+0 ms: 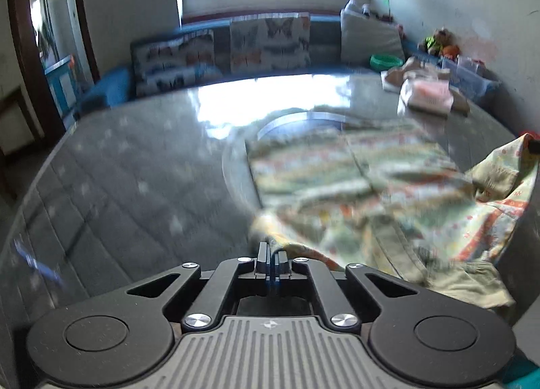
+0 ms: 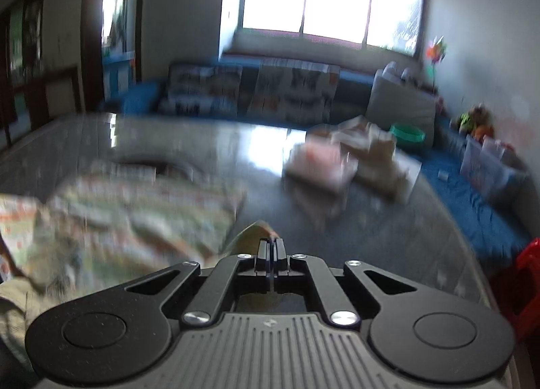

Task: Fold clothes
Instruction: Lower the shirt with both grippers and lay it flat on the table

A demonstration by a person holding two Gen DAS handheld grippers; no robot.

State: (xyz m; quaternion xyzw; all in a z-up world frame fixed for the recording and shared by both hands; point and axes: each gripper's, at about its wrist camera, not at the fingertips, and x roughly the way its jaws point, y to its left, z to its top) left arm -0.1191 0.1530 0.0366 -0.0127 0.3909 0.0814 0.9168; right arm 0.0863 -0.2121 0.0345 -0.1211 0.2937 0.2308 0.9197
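L gripper (image 1: 271, 255) jaws pinched on garment (image 1: 371, 193) edge, R gripper (image 2: 271, 247) jaws likewise, garment spread on grey tabletop (image 1: 135, 169), folded pile (image 2: 337, 159) beyond, sofa (image 1: 236, 48) w/ cushions, no legible writing

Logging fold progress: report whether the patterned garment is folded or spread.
Partly folded: the patterned garment lies rumpled on the table, one layer doubled over, edges loose.

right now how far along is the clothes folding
Done: a few folded pieces are stacked at the far side of the table. In hand: the patterned garment lies partly folded, and the left claw and right claw are each shut on an edge of it. Left: finishing this fold and adding it to the stack.
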